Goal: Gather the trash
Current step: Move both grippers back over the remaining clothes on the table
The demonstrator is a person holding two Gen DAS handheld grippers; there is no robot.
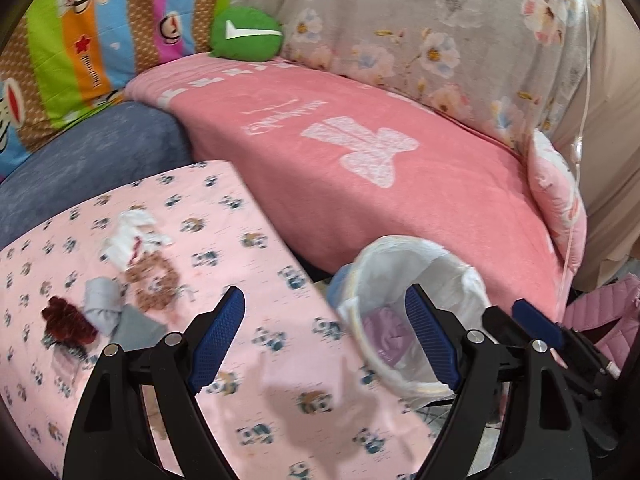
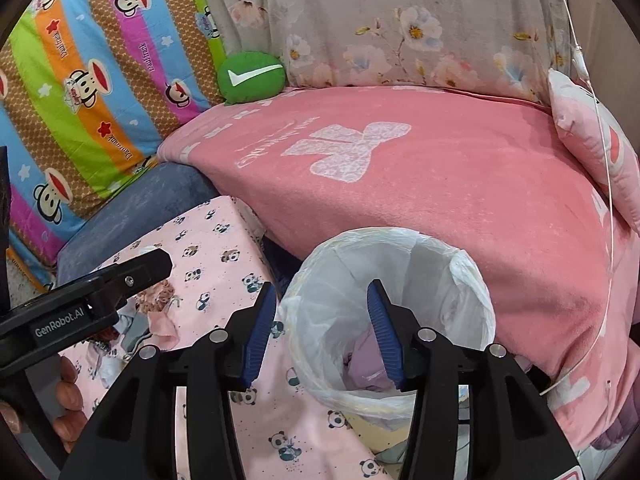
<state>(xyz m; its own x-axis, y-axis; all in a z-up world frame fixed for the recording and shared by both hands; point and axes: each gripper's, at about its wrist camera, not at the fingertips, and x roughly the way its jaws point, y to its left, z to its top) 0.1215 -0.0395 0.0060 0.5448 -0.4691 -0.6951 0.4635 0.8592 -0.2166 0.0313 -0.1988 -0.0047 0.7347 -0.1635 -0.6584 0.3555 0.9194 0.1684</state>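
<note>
1. Left tongs (image 1: 324, 340): jaws spread wide, nothing between the blue pads, hovering over the right edge of the pink panda-print worktop (image 1: 248, 364).
2. Right tongs (image 2: 322, 330): jaws apart, empty, poised over the rim of the round bin with white plastic liner (image 2: 472, 280); right pad sits inside the bin opening in that view.
3. Bin is just beside the worktop's right edge, at 3 o'clock from it, in front of the pink blanket-covered sofa seat (image 1: 400, 184).
4. Purple crumpled item (image 1: 386, 336) lies in the bottom of the bin.
5. Trash cluster on the worktop at 9 o'clock of the left tongs: white crumpled tissue (image 1: 130, 232), brown patterned scrap (image 1: 154, 284), grey crumpled wad (image 1: 102, 304), dark red frilly piece (image 1: 66, 320). Close together, some touching; blur hides details.
6. Green round cushion with white tick (image 1: 246, 32) sits at 12 o'clock against the sofa back.
</note>
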